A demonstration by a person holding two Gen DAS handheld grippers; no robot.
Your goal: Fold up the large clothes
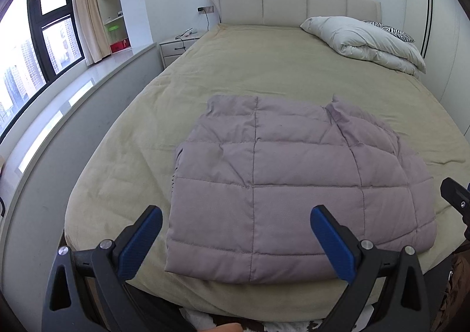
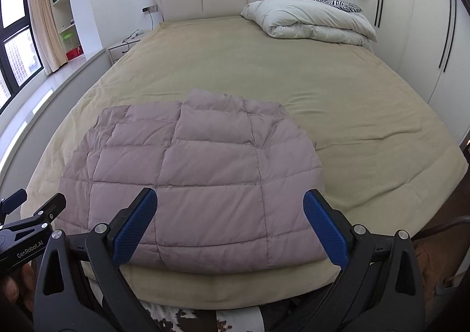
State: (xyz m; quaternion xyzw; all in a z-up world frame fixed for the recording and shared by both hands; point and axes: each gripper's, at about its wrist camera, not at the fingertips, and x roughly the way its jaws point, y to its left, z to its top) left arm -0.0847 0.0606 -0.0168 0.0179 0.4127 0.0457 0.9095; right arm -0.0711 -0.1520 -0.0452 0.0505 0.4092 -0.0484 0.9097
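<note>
A mauve quilted puffer garment [image 1: 282, 182] lies folded into a rough rectangle near the foot of the beige bed [image 1: 249, 67]. It also shows in the right wrist view [image 2: 205, 185]. My left gripper [image 1: 236, 232] is open and empty, held above the garment's near left part. My right gripper [image 2: 230, 214] is open and empty, held above the garment's near right part. The right gripper's tip shows at the right edge of the left wrist view [image 1: 455, 197]. The left gripper shows at the left edge of the right wrist view [image 2: 29, 214].
A folded white duvet [image 1: 367, 38] with a zebra-print pillow [image 1: 393, 31] lies at the head of the bed on the right. A nightstand [image 1: 179, 45], window ledge [image 1: 73, 91] and shelves [image 1: 113, 0] stand left. A wardrobe [image 2: 417, 23] stands right.
</note>
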